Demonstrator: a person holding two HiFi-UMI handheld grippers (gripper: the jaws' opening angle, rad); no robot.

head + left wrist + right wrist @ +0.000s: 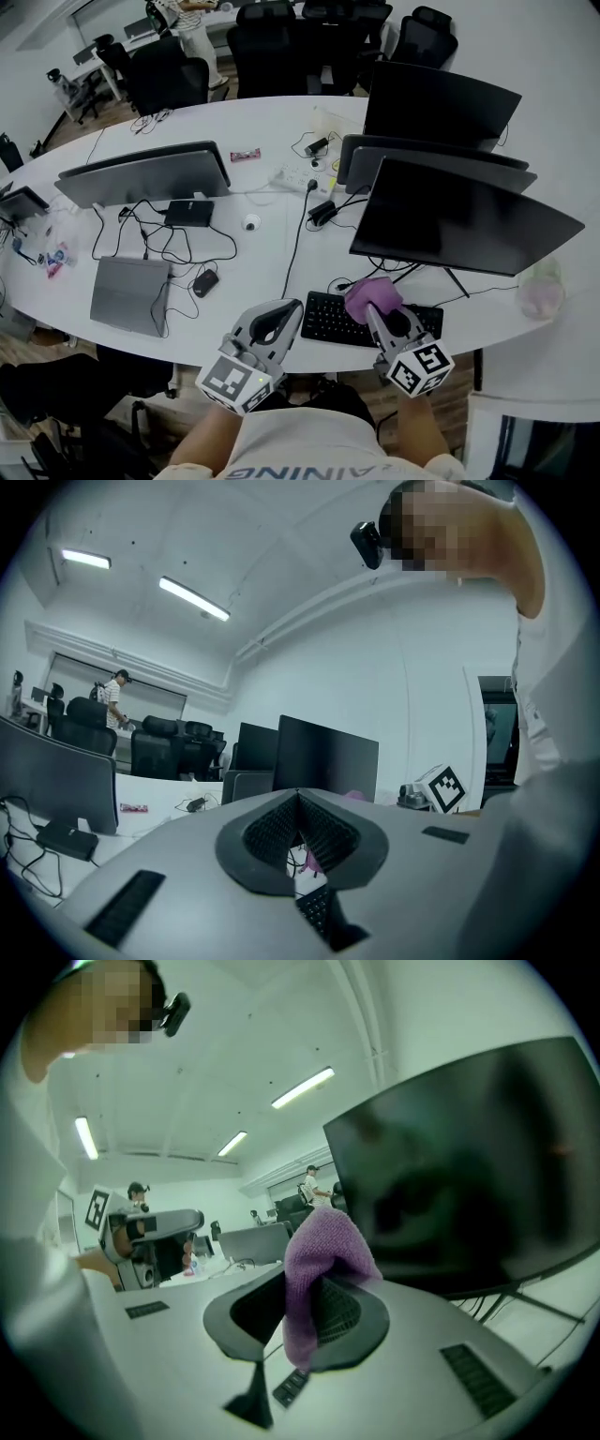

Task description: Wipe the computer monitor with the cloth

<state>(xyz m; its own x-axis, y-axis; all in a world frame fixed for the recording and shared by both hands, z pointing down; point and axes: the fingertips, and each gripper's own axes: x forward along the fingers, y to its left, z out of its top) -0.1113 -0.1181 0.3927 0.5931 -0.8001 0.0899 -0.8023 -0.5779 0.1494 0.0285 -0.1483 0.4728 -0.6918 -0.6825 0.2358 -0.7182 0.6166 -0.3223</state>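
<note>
Office chairs ring a long curved white table (262, 122) strewn with cables. At its left lies a closed laptop (129, 292), with a mouse beside it.

Nearer the middle, at the table's near edge, the left tool (292, 307) hangs clenched on nothing. Its own view shows the two ridged pads meeting at the tip, with only distant table showing behind them.

Just to its right sits a black keyboard (328, 322). Over the keyboard's right half is the right tool (377, 311), grasping the purple cloth (372, 296), which bunches up above the jaws and hangs down between them.

Rightmost stands the monitor (459, 220), its dark screen facing the person. It lies ahead of the right tool and off to that tool's right, apart from the cloth and not yet touched. Its long axis runs left to right across the table, slanting a little towards the near right. The right tool is plainly the nearer one and already carries the cloth. So I judge the coming move to be a reach forward and right, then strokes along that long axis.
</note>
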